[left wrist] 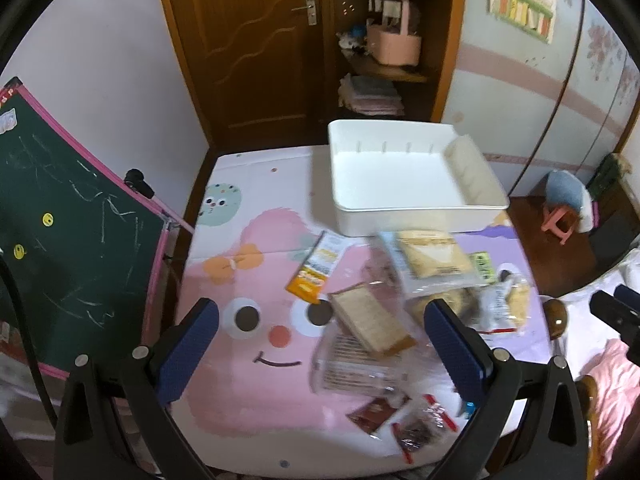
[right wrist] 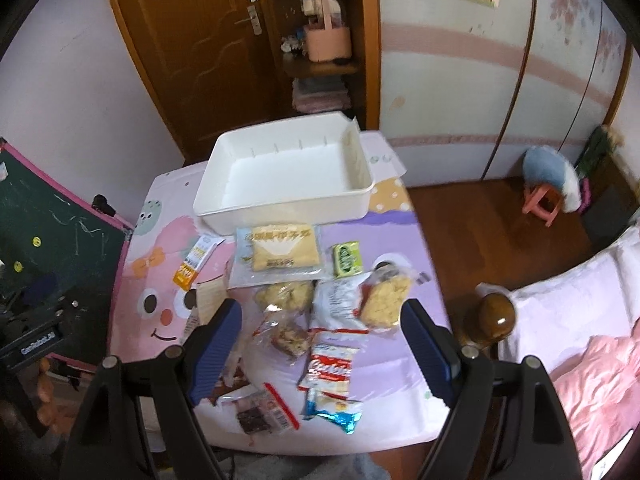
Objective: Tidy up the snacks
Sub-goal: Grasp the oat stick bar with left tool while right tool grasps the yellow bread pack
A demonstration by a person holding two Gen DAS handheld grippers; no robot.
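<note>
Both grippers hang above the table with fingers spread wide and nothing between the ribbed blue pads: left gripper (left wrist: pixel 320 350), right gripper (right wrist: pixel 320 346).

The white rectangular plastic bin (right wrist: pixel 224 170), smooth-walled with small ribs along its inner far side, sits at the far end of the table on a glossy cartoon-printed mat (left wrist: pixel 248 392) in pink and lilac. It holds no snacks.

The snacks lie loose on the mat on the near side of the bin:
- a flat clear pouch of pale yellow noodles (right wrist: pixel 280 256), touching the bin's front wall;
- a slim orange-and-white sachet (right wrist: pixel 196 262), left of the pouch;
- a small green wrapped bar (right wrist: pixel 346 258), right of it;
- crinkled clear bags of crumbly yellow cakes (right wrist: pixel 384 300);
- a red-and-white foil packet (right wrist: pixel 330 368);
- a blue-and-white foil wrapper (right wrist: pixel 332 404), nearest the table edge;
- a clear bag with a dark brown square (right wrist: pixel 256 414).

A green chalkboard (left wrist: pixel 60 220) with a pink frame stands left of the table.
</note>
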